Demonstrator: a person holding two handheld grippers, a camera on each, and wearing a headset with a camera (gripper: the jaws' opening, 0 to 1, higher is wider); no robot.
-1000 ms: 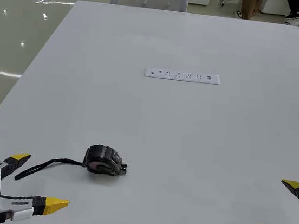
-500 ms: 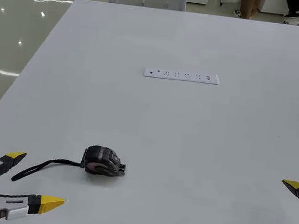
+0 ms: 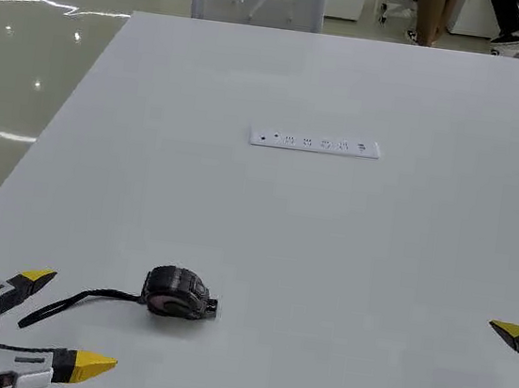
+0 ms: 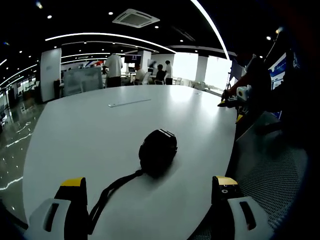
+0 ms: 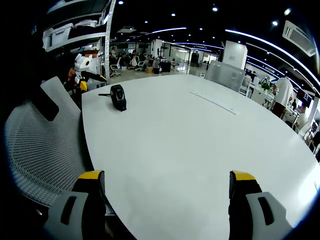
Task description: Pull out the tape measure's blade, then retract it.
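A black tape measure [image 3: 177,293] lies on the white table [image 3: 329,240], its black wrist strap [image 3: 66,303] trailing left. The blade is fully inside the case. My left gripper [image 3: 73,321] hovers open at the near left corner, just short of the strap's end. In the left gripper view the tape measure [image 4: 158,150] sits ahead between the yellow-tipped fingers [image 4: 73,182], apart from them. My right gripper [image 3: 492,379] stands open at the near right edge, far from the tape measure [image 5: 118,96], with nothing between its fingers.
A white power strip [image 3: 314,143] lies flat across the table's middle. The table's left edge [image 3: 38,148] drops to a glossy floor. A mesh chair [image 5: 45,145] stands beside the near edge. People and chairs are far behind the table.
The head camera tipped slightly, shifting the scene down. The left gripper stays near the strap's end, still open. The tape measure and right gripper have not moved.
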